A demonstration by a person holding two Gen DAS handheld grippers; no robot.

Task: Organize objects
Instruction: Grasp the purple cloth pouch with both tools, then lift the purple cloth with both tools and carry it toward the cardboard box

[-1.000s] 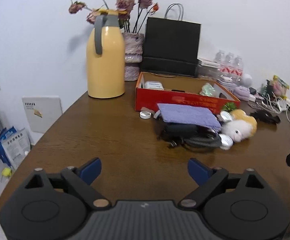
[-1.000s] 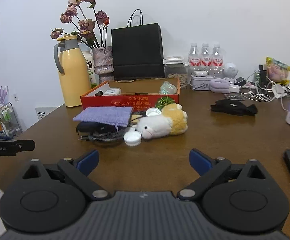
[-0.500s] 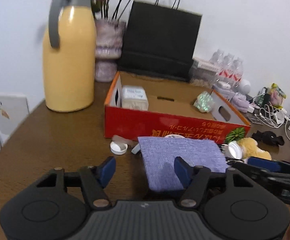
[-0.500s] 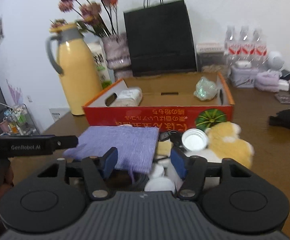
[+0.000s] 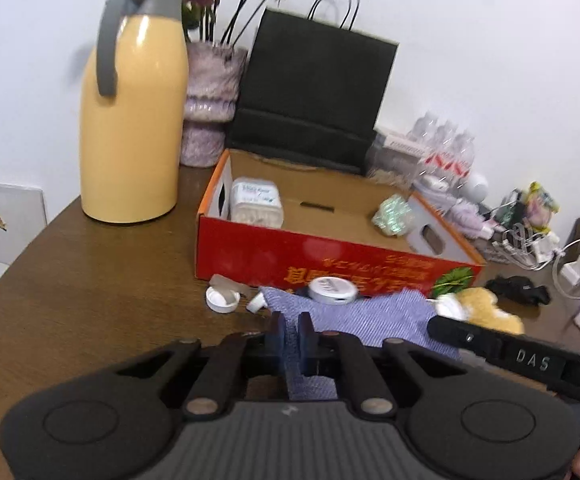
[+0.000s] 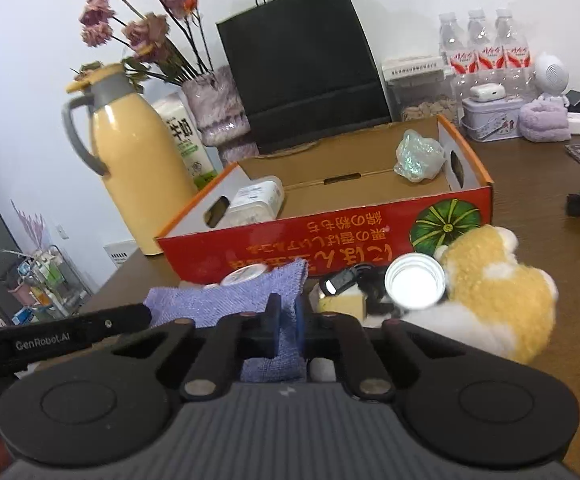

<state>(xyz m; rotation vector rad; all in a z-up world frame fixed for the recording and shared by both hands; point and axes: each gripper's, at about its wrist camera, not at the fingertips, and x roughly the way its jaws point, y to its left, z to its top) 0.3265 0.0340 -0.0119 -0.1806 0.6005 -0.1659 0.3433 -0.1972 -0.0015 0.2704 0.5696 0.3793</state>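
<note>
A purple woven cloth (image 5: 370, 318) lies over a pile of small items in front of the red cardboard box (image 5: 330, 268). My left gripper (image 5: 292, 334) is closing on the cloth's near left edge, and its pads press the fabric. My right gripper (image 6: 286, 320) is closing on the cloth (image 6: 230, 300) at its near right edge, pinching a fold. Both tools sit side by side, and each one's black side shows in the other's view. A yellow and white plush toy (image 6: 502, 296) and a white jar cap (image 6: 414, 284) lie just right of the cloth.
Inside the box are a white packet (image 5: 256, 202) and a shiny crumpled wrapper (image 5: 394, 214). A yellow thermos (image 5: 130, 120), a flower vase (image 5: 210, 100) and a black paper bag (image 5: 314, 92) stand behind. Water bottles (image 6: 486, 48), cables and a black glove (image 5: 518, 294) crowd the right.
Both grippers moved forward across the table to the purple cloth. Their jaws went from wide open to shut on its near edge.
</note>
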